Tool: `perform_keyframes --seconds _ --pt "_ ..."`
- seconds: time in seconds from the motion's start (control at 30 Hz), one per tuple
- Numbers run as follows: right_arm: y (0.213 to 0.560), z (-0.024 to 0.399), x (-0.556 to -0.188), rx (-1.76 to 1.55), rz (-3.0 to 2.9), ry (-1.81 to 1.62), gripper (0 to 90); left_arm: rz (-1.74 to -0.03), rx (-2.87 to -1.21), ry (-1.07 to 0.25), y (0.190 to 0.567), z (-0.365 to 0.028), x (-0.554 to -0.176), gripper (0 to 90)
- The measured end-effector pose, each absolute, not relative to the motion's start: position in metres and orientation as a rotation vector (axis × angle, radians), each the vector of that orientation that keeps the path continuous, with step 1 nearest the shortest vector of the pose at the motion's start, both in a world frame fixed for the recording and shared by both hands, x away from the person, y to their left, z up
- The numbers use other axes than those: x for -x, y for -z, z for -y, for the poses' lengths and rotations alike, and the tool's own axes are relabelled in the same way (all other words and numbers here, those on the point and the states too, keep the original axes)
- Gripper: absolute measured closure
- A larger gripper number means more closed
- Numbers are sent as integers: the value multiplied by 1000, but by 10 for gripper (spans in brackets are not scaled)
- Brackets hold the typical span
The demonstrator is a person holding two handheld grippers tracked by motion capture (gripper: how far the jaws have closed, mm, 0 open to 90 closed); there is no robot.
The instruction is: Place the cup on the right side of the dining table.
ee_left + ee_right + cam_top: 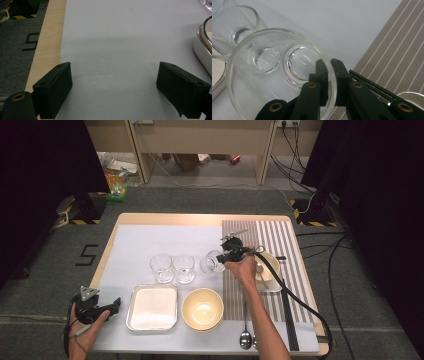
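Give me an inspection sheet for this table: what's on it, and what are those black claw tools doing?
Surface: wooden table, pale mat, striped placemat.
Job's things: tilted glass, rim pinched; two upright glasses beside it.
Clutter: metal tray, yellow bowl, spoon, black chopsticks, white bowl on a plate.
Grippers: right gripper jaws shut on the rim; left gripper jaws open over bare mat, holding nothing.
Cables: thick cable trails from the right gripper; more on the floor.
Surroundings: grey carpet, dark curtains, wooden desk behind.

Left gripper [115, 87]: jaws wide apart, nothing between
Below: pale mat [125, 37]
Right edge: white tray [203, 47] (partly seen)
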State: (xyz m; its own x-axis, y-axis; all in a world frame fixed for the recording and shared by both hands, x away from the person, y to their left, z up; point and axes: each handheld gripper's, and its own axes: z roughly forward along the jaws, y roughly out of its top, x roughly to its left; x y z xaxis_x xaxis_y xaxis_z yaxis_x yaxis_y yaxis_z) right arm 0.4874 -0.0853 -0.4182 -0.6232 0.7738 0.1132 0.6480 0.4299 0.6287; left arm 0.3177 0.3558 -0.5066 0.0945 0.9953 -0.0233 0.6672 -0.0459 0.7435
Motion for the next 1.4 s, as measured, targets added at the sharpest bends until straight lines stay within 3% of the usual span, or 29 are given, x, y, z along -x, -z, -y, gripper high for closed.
perform_keyframes --seconds 0.57,1.4 --pt "388 103 -506 -1301 -2408 -963 851 -1634 -1778 -703 507 -356 -318 121" --pt "385 135 -547 -1446 -2308 -866 852 -1634 -1778 -704 507 -356 -318 121"
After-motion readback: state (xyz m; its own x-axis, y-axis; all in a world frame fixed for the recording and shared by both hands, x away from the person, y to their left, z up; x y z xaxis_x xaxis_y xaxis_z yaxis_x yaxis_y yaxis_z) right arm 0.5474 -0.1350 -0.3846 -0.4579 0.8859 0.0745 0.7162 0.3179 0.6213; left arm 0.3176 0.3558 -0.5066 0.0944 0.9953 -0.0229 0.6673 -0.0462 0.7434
